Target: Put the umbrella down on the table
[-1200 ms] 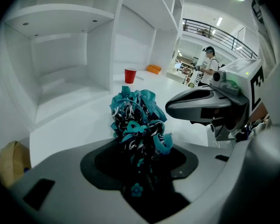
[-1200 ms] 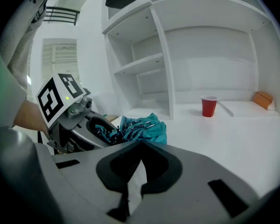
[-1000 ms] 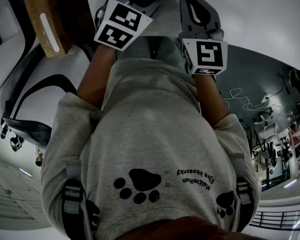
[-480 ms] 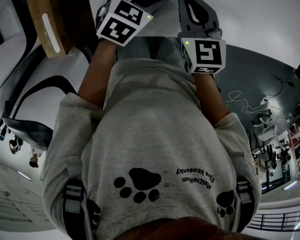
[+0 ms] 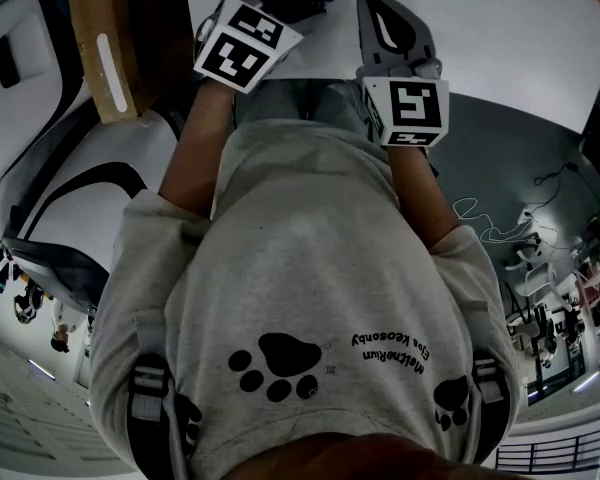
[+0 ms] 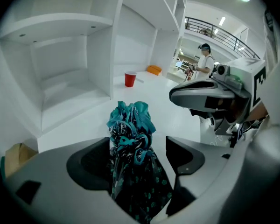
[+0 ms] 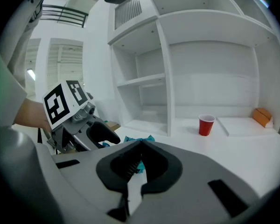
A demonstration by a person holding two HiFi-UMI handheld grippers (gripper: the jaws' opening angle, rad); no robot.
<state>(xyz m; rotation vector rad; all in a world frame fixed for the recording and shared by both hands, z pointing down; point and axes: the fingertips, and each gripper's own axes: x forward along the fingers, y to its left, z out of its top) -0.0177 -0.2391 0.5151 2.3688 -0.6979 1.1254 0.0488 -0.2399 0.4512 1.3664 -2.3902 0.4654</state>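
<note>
1. My left gripper: the jaws are spread wide and have just been opening. The folded umbrella sits right between them, but nothing is squeezing it. It looks close against the jaw on the left of that view, and there's a clear gap on the other side.
2. The umbrella is teal and black with a pattern, all bunched up. It's lying on the white desk, ruffled end pointing away from me.
3. My right gripper: the jaws are pressed together at the tips and aren't pinching anything. Through the hollow behind the tips I only see desk and a sliver of teal from the umbrella further out.
4. The right gripper hangs just beside the left one, off to the umbrella's right and not touching it.
5. Further back on the desk a red cup stands upright, with some orange thing past it. Both are well apart from the umbrella.
6. White shelves run along the back of the desk.
7. The head view is mostly my own grey shirt with paw prints. Both marker cubes stick out over the desk edge, and a bit of teal peeks in by the left one.
8. A person stands way off in the background.
</note>
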